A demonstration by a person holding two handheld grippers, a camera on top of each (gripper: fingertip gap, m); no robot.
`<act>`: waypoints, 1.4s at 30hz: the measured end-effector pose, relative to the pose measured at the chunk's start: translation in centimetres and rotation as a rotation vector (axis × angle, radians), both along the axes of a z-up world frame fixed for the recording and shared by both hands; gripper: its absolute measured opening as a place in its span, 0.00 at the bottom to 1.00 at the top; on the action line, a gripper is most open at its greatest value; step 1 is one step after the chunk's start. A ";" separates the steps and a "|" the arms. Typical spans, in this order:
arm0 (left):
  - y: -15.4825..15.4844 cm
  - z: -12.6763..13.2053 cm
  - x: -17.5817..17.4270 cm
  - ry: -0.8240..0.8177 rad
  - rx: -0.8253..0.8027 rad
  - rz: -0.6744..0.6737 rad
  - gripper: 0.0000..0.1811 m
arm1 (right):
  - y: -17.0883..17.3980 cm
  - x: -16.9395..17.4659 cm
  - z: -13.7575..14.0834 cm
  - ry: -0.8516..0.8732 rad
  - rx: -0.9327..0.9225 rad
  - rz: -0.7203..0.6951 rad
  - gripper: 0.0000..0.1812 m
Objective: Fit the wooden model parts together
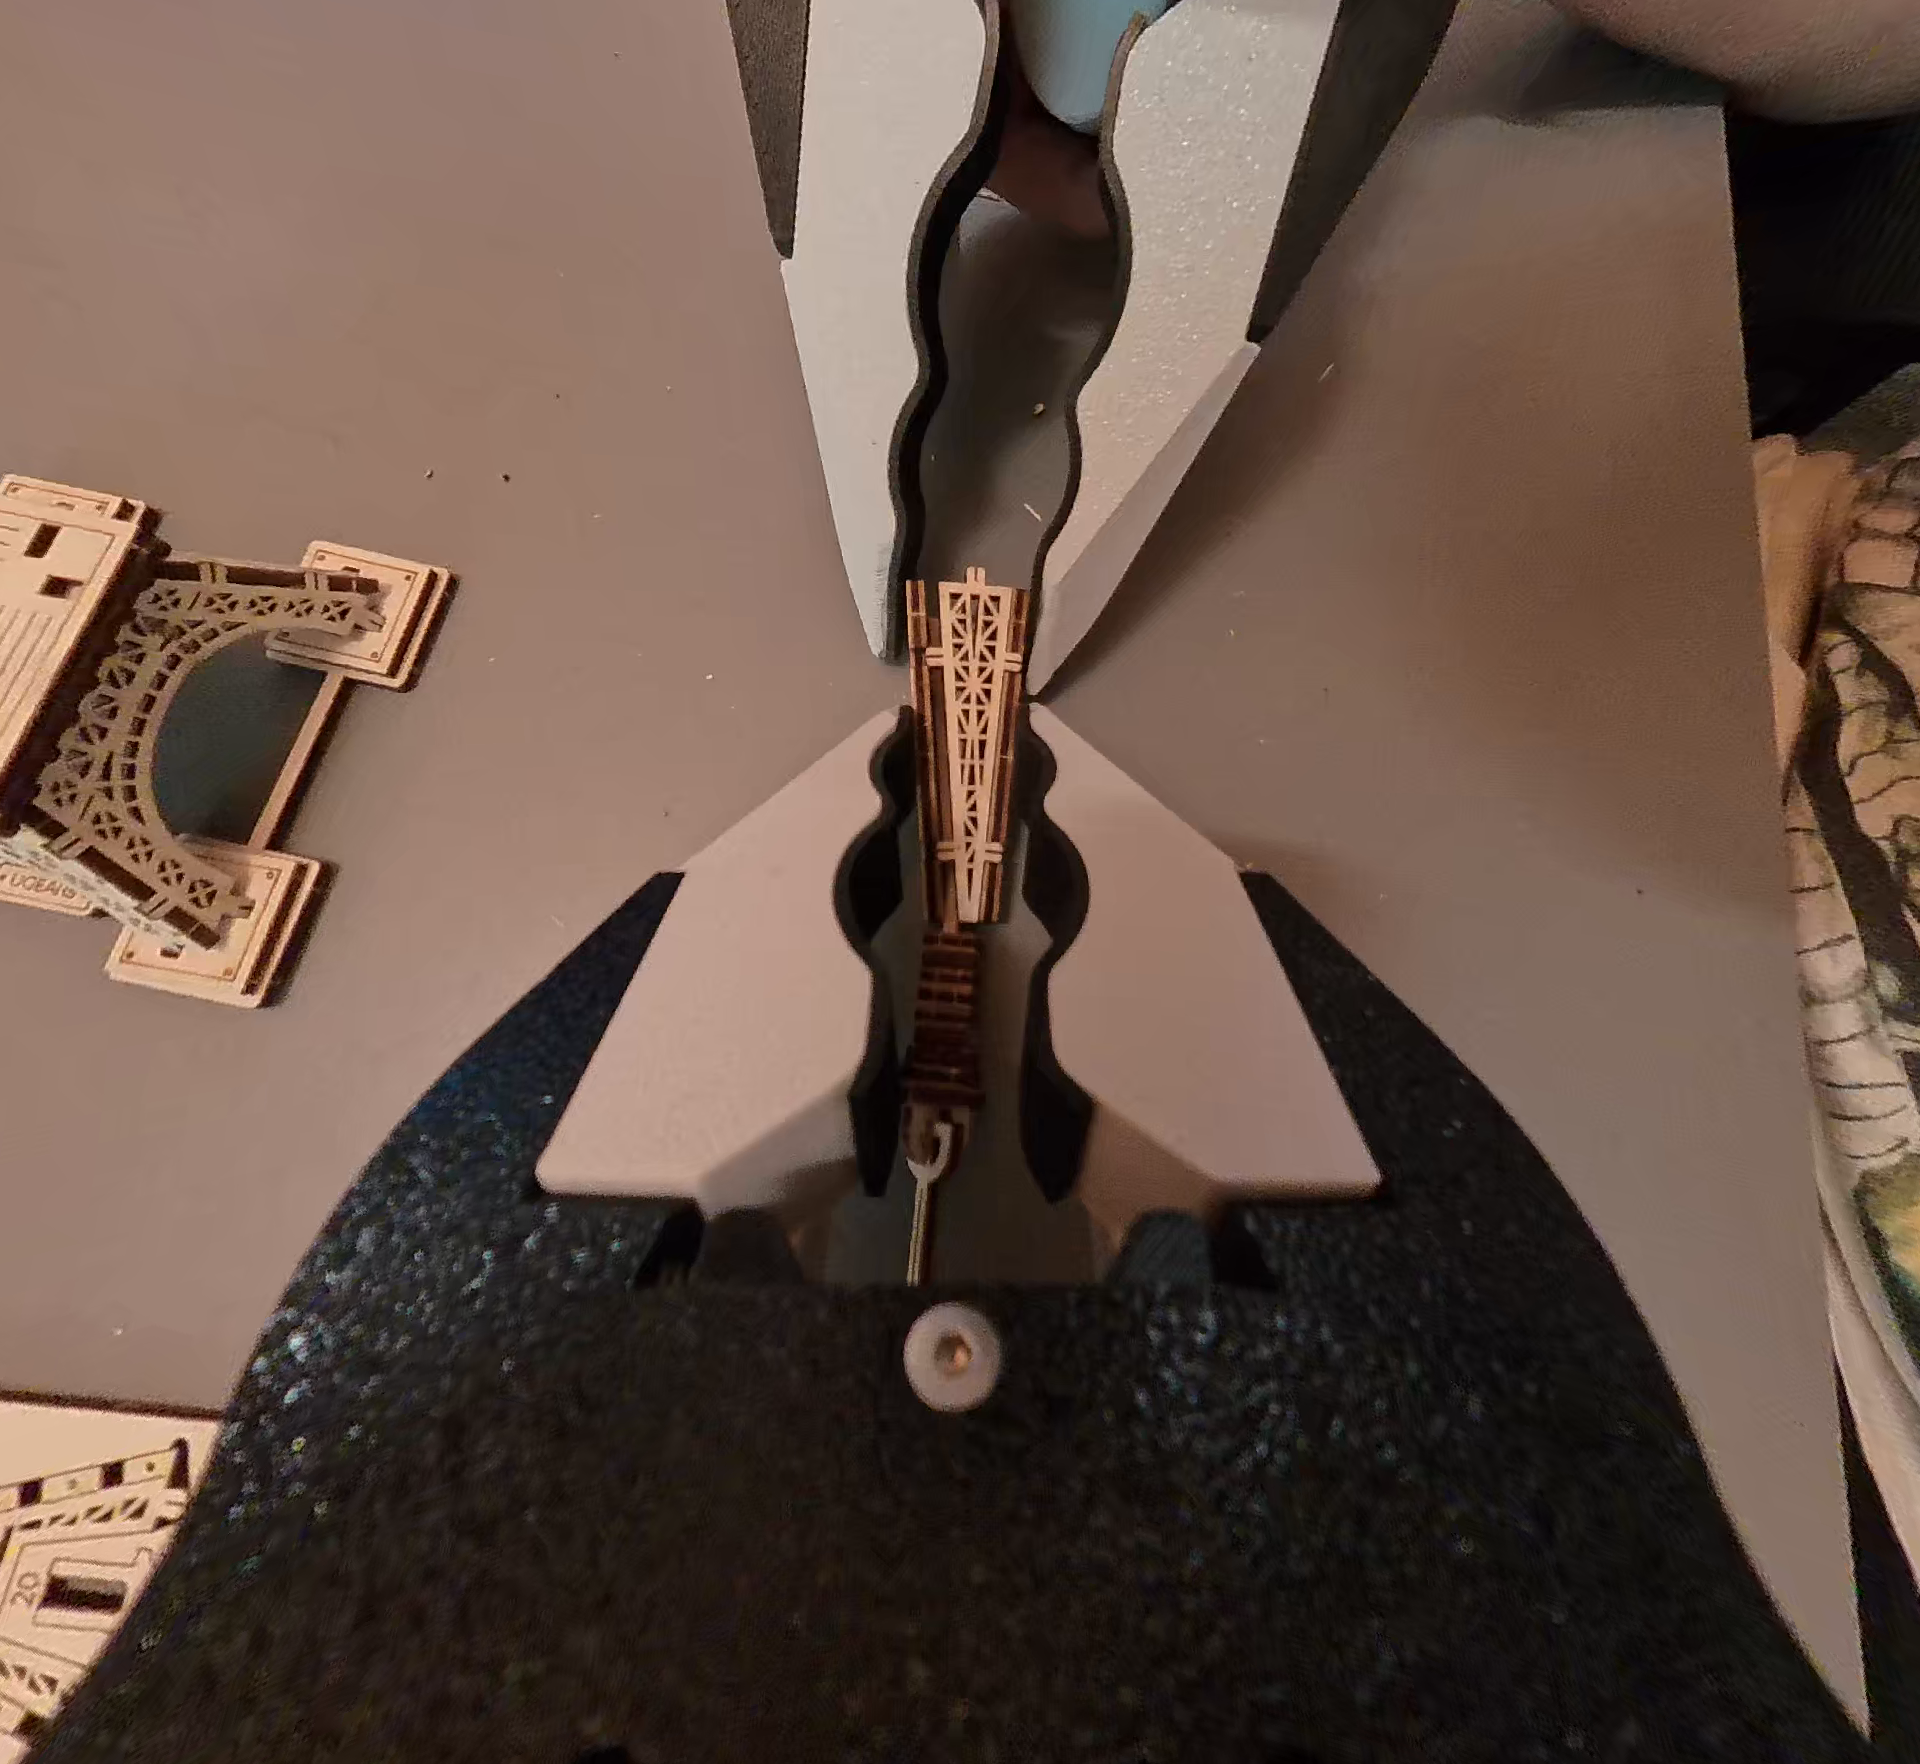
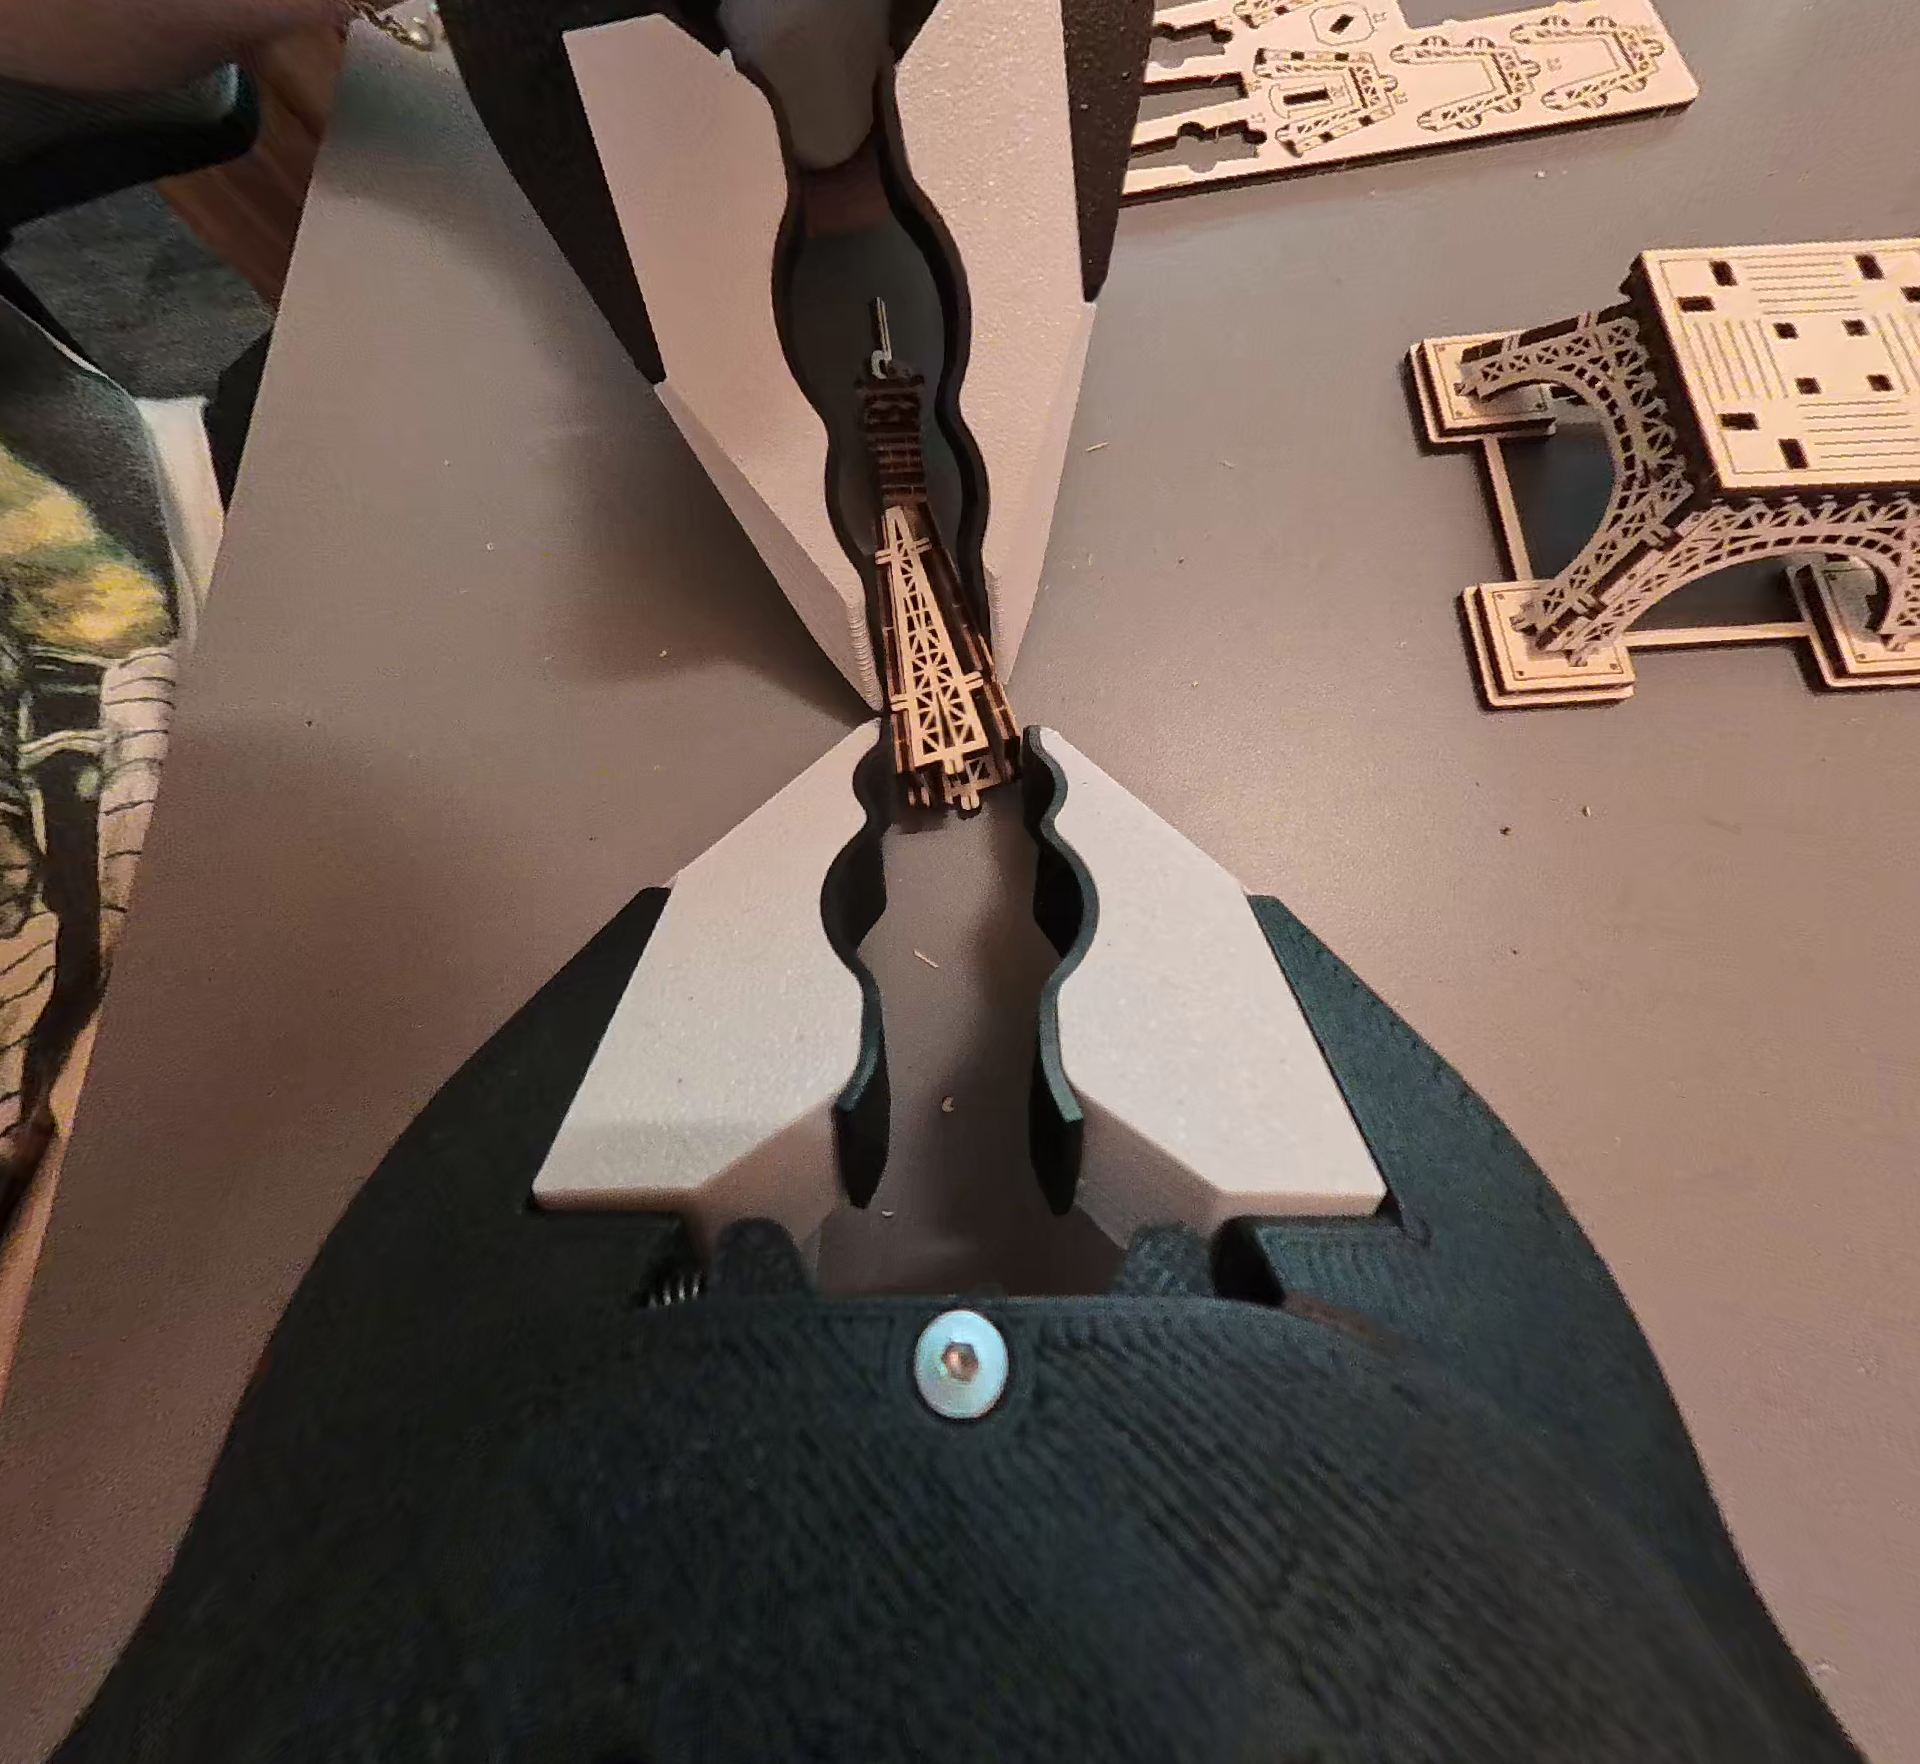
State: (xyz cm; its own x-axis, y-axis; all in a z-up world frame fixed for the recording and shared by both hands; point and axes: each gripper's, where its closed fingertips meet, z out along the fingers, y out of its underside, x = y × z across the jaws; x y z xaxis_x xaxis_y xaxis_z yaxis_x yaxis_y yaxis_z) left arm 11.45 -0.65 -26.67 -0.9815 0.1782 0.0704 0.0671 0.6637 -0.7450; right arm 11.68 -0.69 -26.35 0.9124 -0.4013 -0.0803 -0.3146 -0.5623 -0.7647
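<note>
One tower base (image 1: 197, 738) stands towards the left edge of the grey surface (image 1: 520, 260) in the left wrist view, its flat slotted top bare, so the upper section has yet to be seated

At the centre, well apart from the base and above the surface, the tapered lattice spire (image 1: 966, 727) is bridged between both claws. The left claw (image 1: 964, 712) is nearly closed on it, the thin tip and antenna running back between its fingers. The right claw (image 2: 956, 743) meets it head-on at the wide end. Its jaws are only narrowly apart, one finger touching the wood, but whether it truly clamps cannot be told

Further right the surface ends at its edge, not far from the claws, with the person's clothing beyond

The risks probably lie in this handover. Should the left claw let go before the right grips firmly, the spire could drop, perhaps past that edge. Pulling or twisting the two claws against each other may snap the thin lattice or bend the antenna. A skewed grip would also make lining its feet up with the base slots harder
</note>
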 end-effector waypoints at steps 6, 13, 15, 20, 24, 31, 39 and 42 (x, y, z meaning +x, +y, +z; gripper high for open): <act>-0.1 0.0 -0.1 0.000 0.000 -0.003 0.09 | 0.2 0.2 1.2 -0.021 0.077 -0.004 0.12; -0.1 0.1 -0.2 0.021 0.005 -0.014 0.09 | 0.4 0.0 1.4 -0.049 0.073 0.023 0.10; -0.1 0.1 -0.2 -0.008 0.013 -0.025 0.09 | 0.4 -0.1 1.4 -0.055 0.072 0.026 0.10; -0.4 0.2 -0.1 -0.144 0.027 -0.061 0.09 | 0.5 -0.1 1.4 -0.078 0.063 0.031 0.10; -0.4 0.2 -0.2 -0.123 0.020 -0.067 0.09 | 0.5 -0.1 1.5 -0.098 0.058 0.040 0.10; -0.4 0.2 -0.2 -0.125 0.012 -0.078 0.09 | 0.5 -0.2 1.5 -0.108 0.056 0.050 0.10; -0.4 0.2 -0.2 -0.112 0.005 -0.090 0.09 | 0.2 -0.5 1.7 -0.138 0.058 0.073 0.12; -0.4 0.2 -0.2 -0.106 0.004 -0.092 0.09 | 0.2 -0.3 1.6 -0.172 0.030 0.070 0.10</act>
